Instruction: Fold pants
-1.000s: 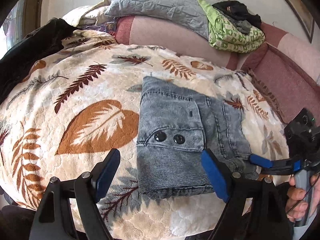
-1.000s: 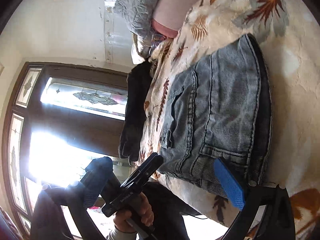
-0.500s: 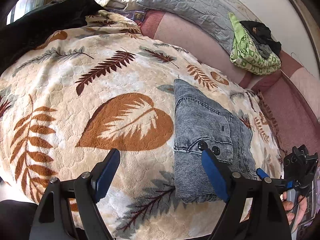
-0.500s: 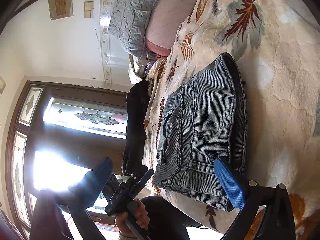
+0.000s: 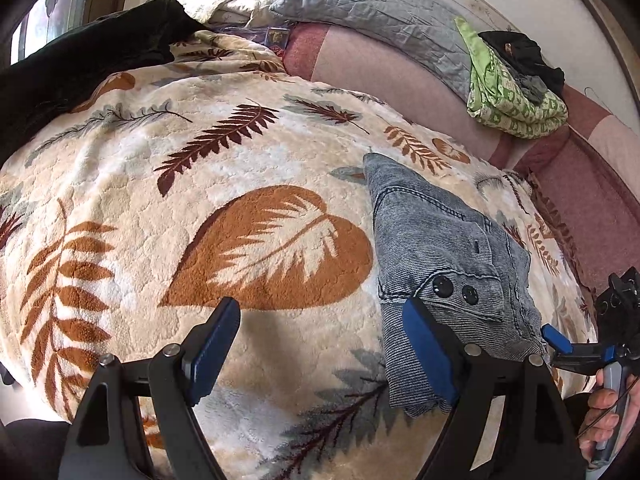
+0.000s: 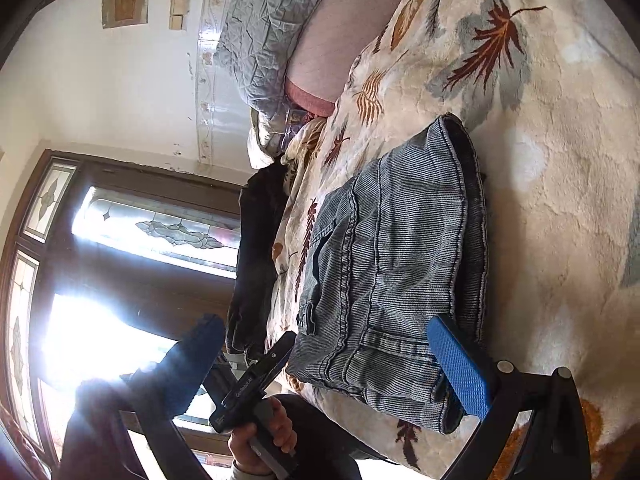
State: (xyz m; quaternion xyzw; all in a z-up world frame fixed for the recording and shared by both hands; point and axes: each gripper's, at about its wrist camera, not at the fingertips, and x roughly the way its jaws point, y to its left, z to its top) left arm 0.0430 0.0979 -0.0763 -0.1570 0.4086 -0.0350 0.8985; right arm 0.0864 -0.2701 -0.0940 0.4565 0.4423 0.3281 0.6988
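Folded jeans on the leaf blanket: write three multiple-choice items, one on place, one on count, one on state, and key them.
1. The folded jeans lie on:
A. the leaf blanket
B. the grey pillow
C. the floor

2. Dark round buttons showing on the jeans:
A. none
B. two
C. five

3. The left claw is:
A. shut on the jeans
B. shut on the blanket
C. open, holding nothing

Key: 1 A, denim rests directly on the leaf print. 2 B, a pair sits side by side near the pocket flap. 3 C, only blanket shows between its blue pads.

Both the left gripper (image 5: 322, 344) and the right gripper (image 6: 328, 364) hover with fingers spread wide, gripping nothing.
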